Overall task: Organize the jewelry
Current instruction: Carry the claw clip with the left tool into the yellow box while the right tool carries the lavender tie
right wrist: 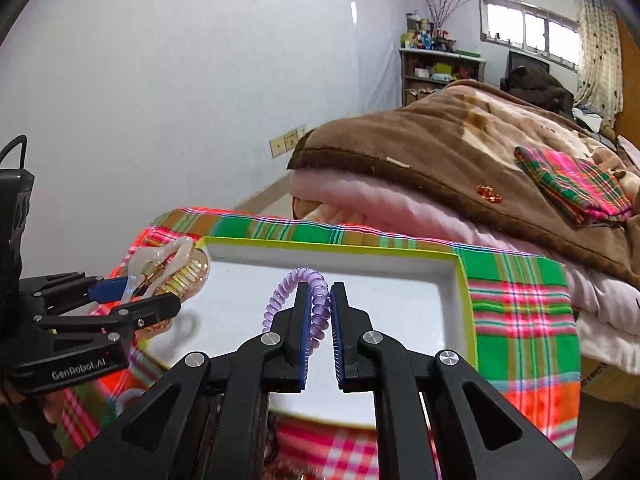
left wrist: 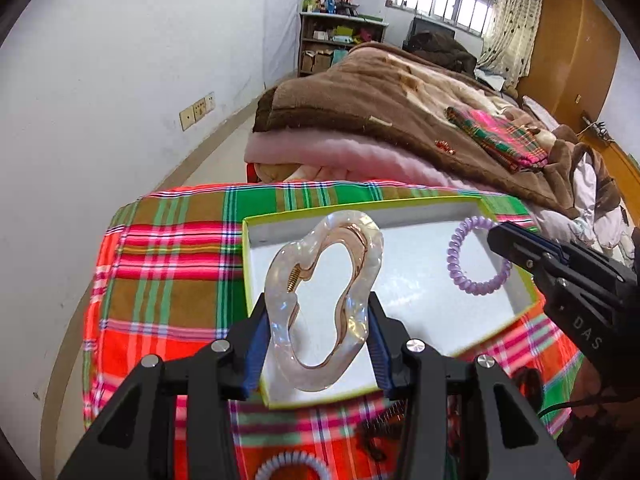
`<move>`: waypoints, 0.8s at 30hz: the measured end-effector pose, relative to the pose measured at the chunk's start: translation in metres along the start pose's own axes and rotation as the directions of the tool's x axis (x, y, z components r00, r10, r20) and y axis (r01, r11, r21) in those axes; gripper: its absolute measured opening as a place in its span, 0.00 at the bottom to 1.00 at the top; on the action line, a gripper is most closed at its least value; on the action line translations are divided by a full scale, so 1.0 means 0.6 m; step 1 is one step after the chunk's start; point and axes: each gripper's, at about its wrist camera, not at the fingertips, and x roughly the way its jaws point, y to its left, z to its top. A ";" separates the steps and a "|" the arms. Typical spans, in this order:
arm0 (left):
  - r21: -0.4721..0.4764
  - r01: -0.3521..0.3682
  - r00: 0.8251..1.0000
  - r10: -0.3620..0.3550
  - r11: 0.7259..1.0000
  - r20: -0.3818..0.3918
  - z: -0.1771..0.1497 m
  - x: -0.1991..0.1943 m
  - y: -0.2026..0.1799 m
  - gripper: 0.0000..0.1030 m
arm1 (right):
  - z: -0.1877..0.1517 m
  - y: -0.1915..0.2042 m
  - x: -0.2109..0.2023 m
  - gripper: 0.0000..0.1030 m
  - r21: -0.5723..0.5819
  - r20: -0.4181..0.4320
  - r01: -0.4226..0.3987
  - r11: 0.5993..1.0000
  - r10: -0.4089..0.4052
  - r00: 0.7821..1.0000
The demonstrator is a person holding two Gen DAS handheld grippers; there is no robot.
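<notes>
The left gripper (left wrist: pixel 318 328) is seen with its jaws partly apart and clamped on a pearly white hair claw clip (left wrist: pixel 324 300). The clip's wavy, looped body is pinched at its lower part between the two blue pads (left wrist: pixel 256 354), one on each side, and the upper part of the clip, with its gold spring, stands up beyond the fingertips. The clip is held above the near left part of a shallow white box with a yellow-green rim (left wrist: pixel 360 205). In the right wrist view the same clip (right wrist: pixel 168 268) is seen at the box's left corner, gripped by the left gripper (right wrist: pixel 132 296), with its amber teeth turned toward the box.

The right gripper (right wrist: pixel 320 320) is seen with its jaws drawn together on a purple spiral hair tie (right wrist: pixel 294 280). One strand of the coil is pressed between the blue pads (right wrist: pixel 340 340), and the rest of the loop arches up and over the left fingertip. The tie is held above the white floor of the box (right wrist: pixel 456 268), near its middle. In the left wrist view the tie (left wrist: pixel 468 256) hangs as an open ring from the tip of the right gripper (left wrist: pixel 500 238), over the right half of the box.

The box lies on a bright plaid cloth (left wrist: pixel 172 264). A pale spiral hair tie (left wrist: pixel 290 465) lies on the cloth at the near edge. Folded brown and pink blankets (left wrist: pixel 360 120) are piled behind the box.
</notes>
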 end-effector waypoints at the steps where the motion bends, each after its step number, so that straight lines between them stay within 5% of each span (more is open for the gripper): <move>1: -0.003 -0.006 1.000 0.006 1.000 -0.009 0.003 0.010 0.001 0.45 | 0.003 -0.002 0.014 0.09 -0.002 -0.010 0.002 1.000 -0.002 1.000; 14: 0.016 -0.065 0.995 0.066 0.998 -0.076 0.017 0.094 0.004 0.45 | 0.019 -0.006 0.119 0.09 -0.020 -0.114 0.015 1.000 -0.017 0.993; 24: 0.055 -0.119 0.991 0.123 0.991 -0.062 0.016 0.098 0.001 0.45 | 0.016 -0.001 0.149 0.09 -0.074 -0.149 0.062 0.995 -0.072 0.986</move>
